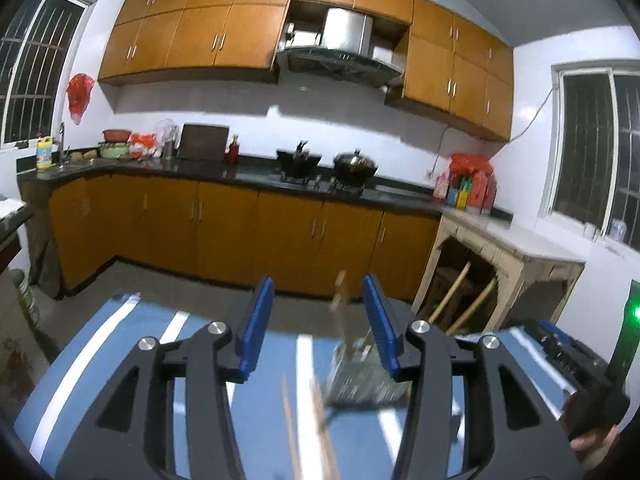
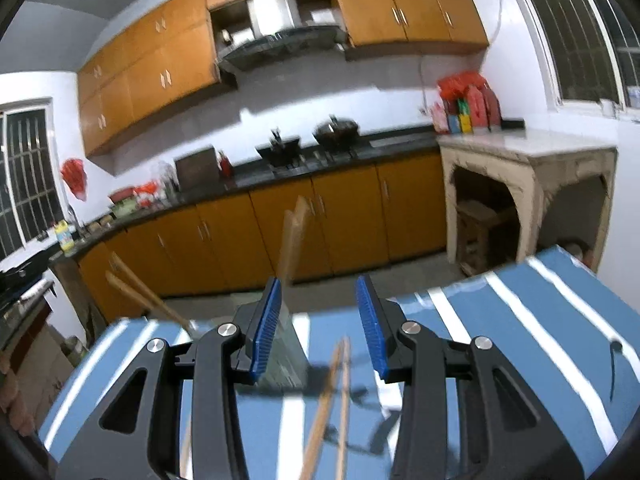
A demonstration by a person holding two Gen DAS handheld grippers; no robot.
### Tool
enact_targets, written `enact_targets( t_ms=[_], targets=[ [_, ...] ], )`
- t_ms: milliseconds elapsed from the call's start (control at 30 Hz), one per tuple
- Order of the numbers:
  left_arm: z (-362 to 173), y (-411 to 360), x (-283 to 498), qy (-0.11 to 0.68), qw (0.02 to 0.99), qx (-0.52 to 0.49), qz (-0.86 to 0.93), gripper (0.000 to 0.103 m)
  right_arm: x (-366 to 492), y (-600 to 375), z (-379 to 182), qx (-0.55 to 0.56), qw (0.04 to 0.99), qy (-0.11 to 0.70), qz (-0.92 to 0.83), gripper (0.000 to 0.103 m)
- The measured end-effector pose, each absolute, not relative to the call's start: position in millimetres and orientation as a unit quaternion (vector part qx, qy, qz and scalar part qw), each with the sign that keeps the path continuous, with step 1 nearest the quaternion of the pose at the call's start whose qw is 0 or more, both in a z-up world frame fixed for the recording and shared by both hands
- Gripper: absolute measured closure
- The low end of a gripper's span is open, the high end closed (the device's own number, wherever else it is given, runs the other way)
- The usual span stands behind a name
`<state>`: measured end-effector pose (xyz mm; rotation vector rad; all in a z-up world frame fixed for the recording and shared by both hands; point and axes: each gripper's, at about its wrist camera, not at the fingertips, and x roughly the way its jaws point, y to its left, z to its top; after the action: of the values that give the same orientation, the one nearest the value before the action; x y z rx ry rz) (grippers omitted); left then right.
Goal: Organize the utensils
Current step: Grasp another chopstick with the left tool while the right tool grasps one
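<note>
Ribbed blue fingers (image 1: 256, 316) of both grippers stand part-open, empty, above wooden chopsticks (image 2: 334, 400) and striped tabletop (image 2: 520, 320).

Black tongs (image 1: 318, 320) with ribbed blue pads (silver screws at pivots)

Both wrist cameras sit low and close over the blue striped table (image 1: 120, 332), looking slightly downward toward the shared kitchen counter (image 2: 256, 178) and stove.
</note>
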<state>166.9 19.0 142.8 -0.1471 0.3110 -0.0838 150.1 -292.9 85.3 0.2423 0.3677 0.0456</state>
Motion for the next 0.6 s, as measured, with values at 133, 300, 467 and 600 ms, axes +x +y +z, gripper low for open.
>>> enact_targets(
  t_ms=[133, 300, 467, 600],
  targets=[
    [97.6, 26.6, 160.1, 0.194, 0.979, -0.051, -0.02, 0.053, 145.2, -298.2, 37.1, 0.123, 0.963, 0.241, 0.007, 0.062],
    [34.3, 34.0, 169.5, 0.262, 0.964, -0.039, -0.006, 0.053, 149.5, -291.0, -19.6, 0.119, 0.941, 0.316, 0.003, 0.062],
    [-16.3, 33.1, 181.1, 0.333, 0.942, -0.037, -0.02, 0.053, 158.1, -271.2, -60.6, 0.111, 0.916, 0.384, 0.024, 0.063],
    [-39.9, 26.9, 184.3, 0.364, 0.93, -0.031, -0.029, 0.054, 164.1, -259.3, -74.7, 0.097, 0.909, 0.405, 0.027, 0.066]
  ],
)
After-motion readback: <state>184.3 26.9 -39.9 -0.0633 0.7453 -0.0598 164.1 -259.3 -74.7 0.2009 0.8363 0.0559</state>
